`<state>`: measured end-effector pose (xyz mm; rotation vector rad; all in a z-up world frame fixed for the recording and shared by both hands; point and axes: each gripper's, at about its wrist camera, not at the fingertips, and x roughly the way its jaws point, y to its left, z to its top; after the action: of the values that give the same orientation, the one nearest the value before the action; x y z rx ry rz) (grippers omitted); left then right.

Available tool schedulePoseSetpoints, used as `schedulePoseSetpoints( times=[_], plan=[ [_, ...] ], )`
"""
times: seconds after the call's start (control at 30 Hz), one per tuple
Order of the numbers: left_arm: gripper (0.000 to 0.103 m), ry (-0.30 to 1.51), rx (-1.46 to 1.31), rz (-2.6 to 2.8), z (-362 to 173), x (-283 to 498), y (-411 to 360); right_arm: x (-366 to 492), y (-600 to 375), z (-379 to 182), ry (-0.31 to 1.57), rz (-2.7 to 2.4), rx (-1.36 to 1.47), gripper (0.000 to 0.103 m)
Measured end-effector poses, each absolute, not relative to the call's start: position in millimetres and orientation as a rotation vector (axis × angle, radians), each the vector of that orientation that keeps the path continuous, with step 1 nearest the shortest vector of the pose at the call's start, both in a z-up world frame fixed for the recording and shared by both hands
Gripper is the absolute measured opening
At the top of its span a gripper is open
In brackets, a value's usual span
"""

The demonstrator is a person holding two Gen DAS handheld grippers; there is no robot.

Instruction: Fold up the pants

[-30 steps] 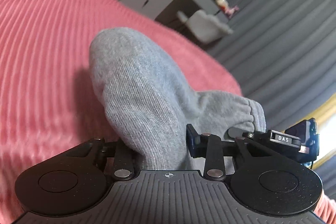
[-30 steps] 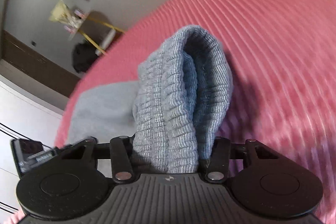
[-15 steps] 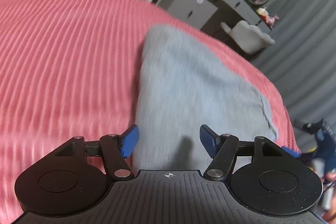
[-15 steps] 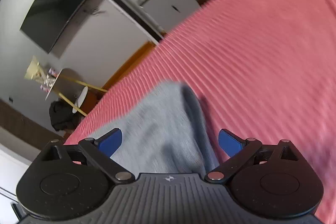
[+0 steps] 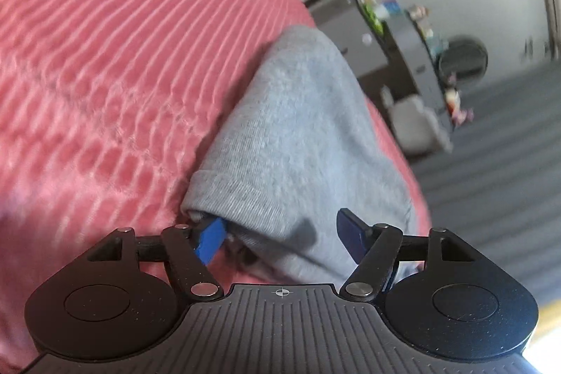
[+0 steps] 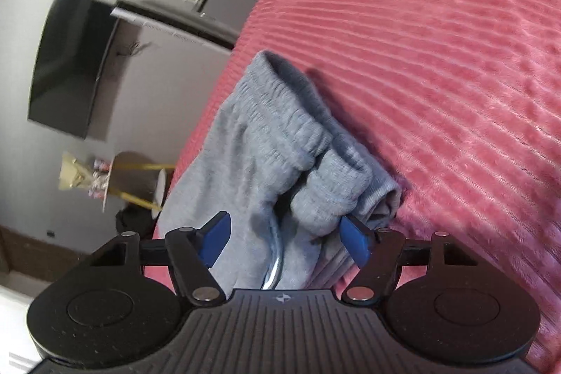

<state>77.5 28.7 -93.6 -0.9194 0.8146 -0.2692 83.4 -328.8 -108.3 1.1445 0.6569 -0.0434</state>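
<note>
left claw (image 5: 280, 235): jaws spread | right claw (image 6: 285, 239): jaws spread

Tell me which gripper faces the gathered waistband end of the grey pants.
The right gripper: ribbed, elastic-gathered waistband lies before its open jaws. The left gripper faces a plain stitched hem.
</note>
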Motion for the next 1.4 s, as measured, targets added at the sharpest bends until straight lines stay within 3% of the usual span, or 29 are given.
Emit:
schedulePoseSetpoints(
  times=[0.1, 0.27, 0.37, 0.4, 0.7, 1.03, 1.2, 1.33, 1.4],
  plan=[
    [0.063, 0.750, -0.975, -0.292, -93, 72, 33, 78, -336, -112, 0.625, -0.064, 1.138, 0.041],
    [0.061, 0.797, -0.965, -0.243, -105, 76, 35, 80, -341, -127, 0.593, -0.071, 1.173, 0.044],
    [0.026, 0.733, -0.940, -0.271, -93, 72, 39, 88, -332, -115, 0.590, -0.085, 1.124, 0.037],
    [0.025, 0.705, -0.937, -0.277, -88, 70, 42, 90, -329, -106, 0.586, -0.081, 1.084, 0.028],
    [0.039, 0.732, -0.820, -0.441, -67, 27, 10, 88, -338, -75, 0.472, -0.004, 1.151, 0.024],
    [0.039, 0.717, -0.782, -0.338, -85, 72, -27, 84, -339, -74, 0.477, 0.013, 1.157, 0.024],
    [0.037, 0.656, -0.635, -0.158, -82, 59, -7, 83, -345, -73, 0.469, 0.022, 1.142, 0.024],
    [0.035, 0.692, -0.760, -0.153, -80, 56, 25, 79, -347, -79, 0.476, 0.018, 1.149, 0.024],
    [0.043, 0.691, -0.728, -0.187, -71, 48, 31, 75, -347, -82, 0.483, 0.006, 1.134, 0.024]
  ],
)
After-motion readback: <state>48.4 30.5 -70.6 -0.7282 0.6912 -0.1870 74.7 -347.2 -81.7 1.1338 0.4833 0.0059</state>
